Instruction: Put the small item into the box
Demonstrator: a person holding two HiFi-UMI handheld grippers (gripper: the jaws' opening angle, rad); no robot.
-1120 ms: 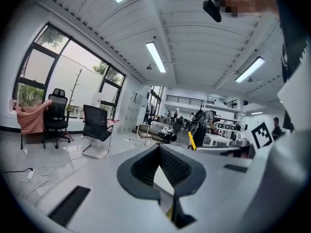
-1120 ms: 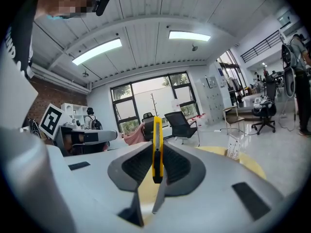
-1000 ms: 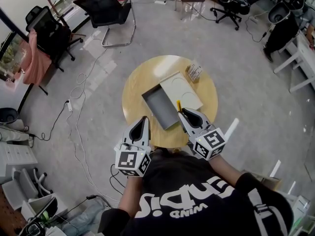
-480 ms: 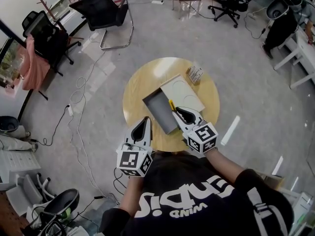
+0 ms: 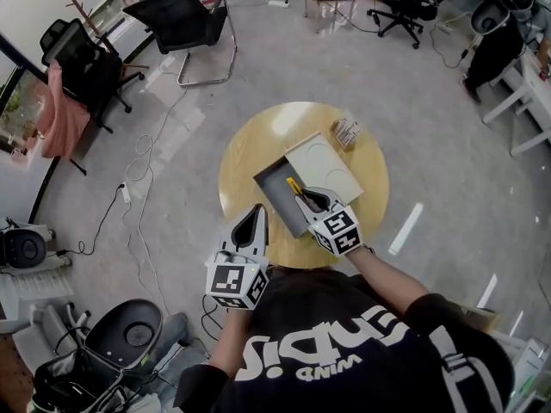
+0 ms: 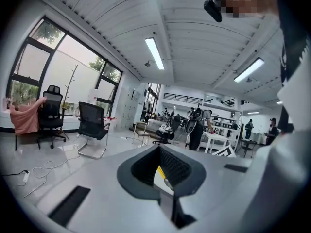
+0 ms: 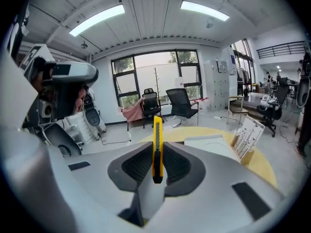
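A round yellow table (image 5: 250,144) carries an open grey box (image 5: 274,188) with its white lid (image 5: 323,166) lying beside it on the right. My right gripper (image 5: 303,194) is shut on a yellow utility knife (image 5: 294,185), which hangs over the box's right part. In the right gripper view the knife (image 7: 157,144) stands upright between the dark pads (image 7: 177,166). My left gripper (image 5: 256,211) hovers at the table's near edge, left of the box, with its jaws together and nothing in them. In its own view the left gripper (image 6: 160,164) points out across the room.
A small rack of cards (image 5: 346,131) stands at the table's far right, near the lid's corner; it shows as a rack (image 7: 245,135) in the right gripper view too. Black chairs (image 5: 181,20) and loose cables (image 5: 138,196) lie on the floor around the table.
My right gripper has carried the knife leftward, from beside the box's right edge to over the box. The left gripper has stayed where it was.
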